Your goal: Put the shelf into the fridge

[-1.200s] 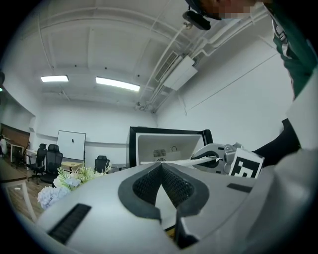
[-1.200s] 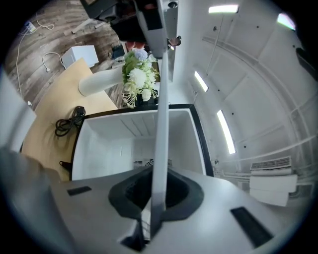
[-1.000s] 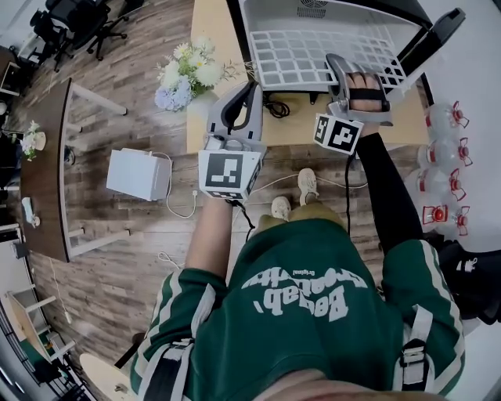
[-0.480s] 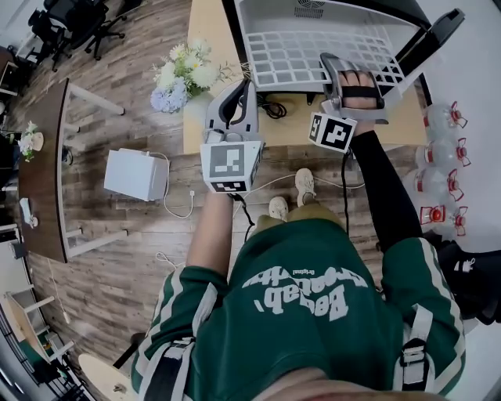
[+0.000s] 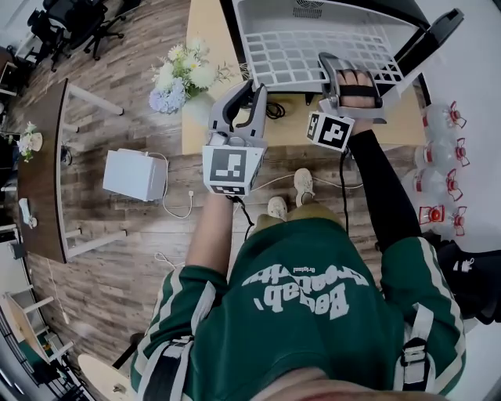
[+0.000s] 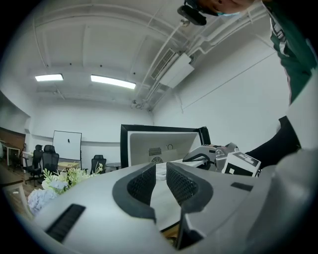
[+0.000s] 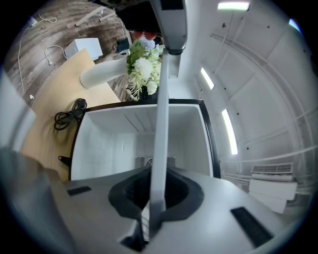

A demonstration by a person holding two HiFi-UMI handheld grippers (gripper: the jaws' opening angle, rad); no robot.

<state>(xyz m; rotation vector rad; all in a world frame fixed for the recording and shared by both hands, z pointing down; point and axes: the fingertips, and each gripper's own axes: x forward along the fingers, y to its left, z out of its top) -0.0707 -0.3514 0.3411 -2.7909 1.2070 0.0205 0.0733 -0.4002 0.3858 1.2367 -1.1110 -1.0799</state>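
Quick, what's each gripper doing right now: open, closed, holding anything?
Left gripper: open, holding nothing.
Right gripper: closed on the shelf.

Fridge cut off at head view's top edge, shelf near corner hidden beneath right gripper

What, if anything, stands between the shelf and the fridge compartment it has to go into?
Nothing visible does. The right tool grips the shelf by its edge at the mouth of the fridge, whose door is swung aside and whose white interior looks bare. The black cable lies on the table outside it.
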